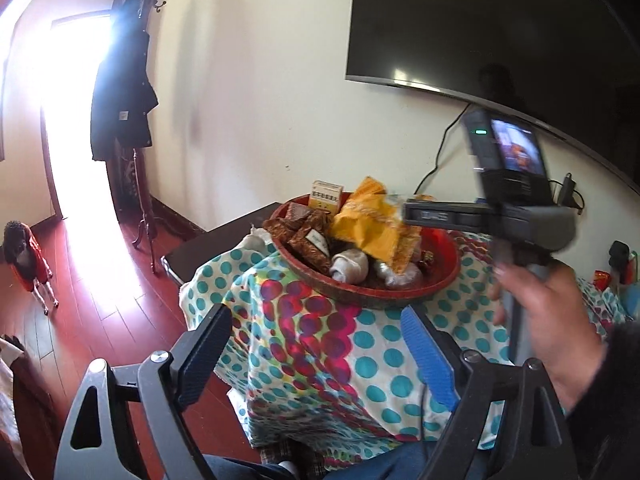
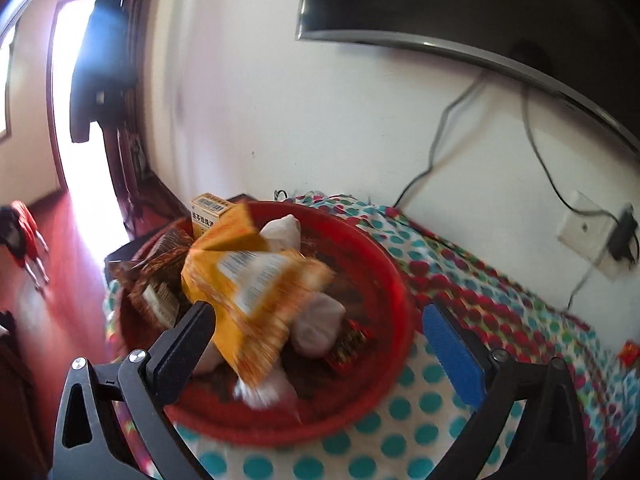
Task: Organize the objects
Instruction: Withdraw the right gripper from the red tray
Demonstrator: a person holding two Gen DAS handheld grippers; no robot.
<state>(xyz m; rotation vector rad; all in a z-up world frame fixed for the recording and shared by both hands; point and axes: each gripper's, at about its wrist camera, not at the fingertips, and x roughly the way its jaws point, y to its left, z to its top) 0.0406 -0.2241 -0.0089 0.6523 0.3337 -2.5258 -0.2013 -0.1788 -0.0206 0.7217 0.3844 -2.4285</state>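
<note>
A red round basket point(image 1: 442, 280) point(image 2: 394, 280) sits on a table under a polka-dot cloth point(image 1: 360, 344). It holds an orange-yellow snack packet point(image 1: 370, 228) point(image 2: 248, 280), brown wrapped packets point(image 1: 308, 236), white wrapped lumps point(image 1: 352, 266) point(image 2: 316, 324) and a small yellow box point(image 1: 327, 196) point(image 2: 210, 210). My right gripper point(image 2: 316, 326) is open just above the basket, the packet between its fingers but blurred and not clamped. My left gripper point(image 1: 316, 336) is open and empty, in front of the table.
A dark TV point(image 1: 500, 28) hangs on the wall behind, cables and a wall socket point(image 2: 588, 236) below it. A coat stand with a dark coat point(image 1: 120, 92) stands by the bright doorway. A small dog point(image 1: 28, 264) in red is on the wooden floor at left.
</note>
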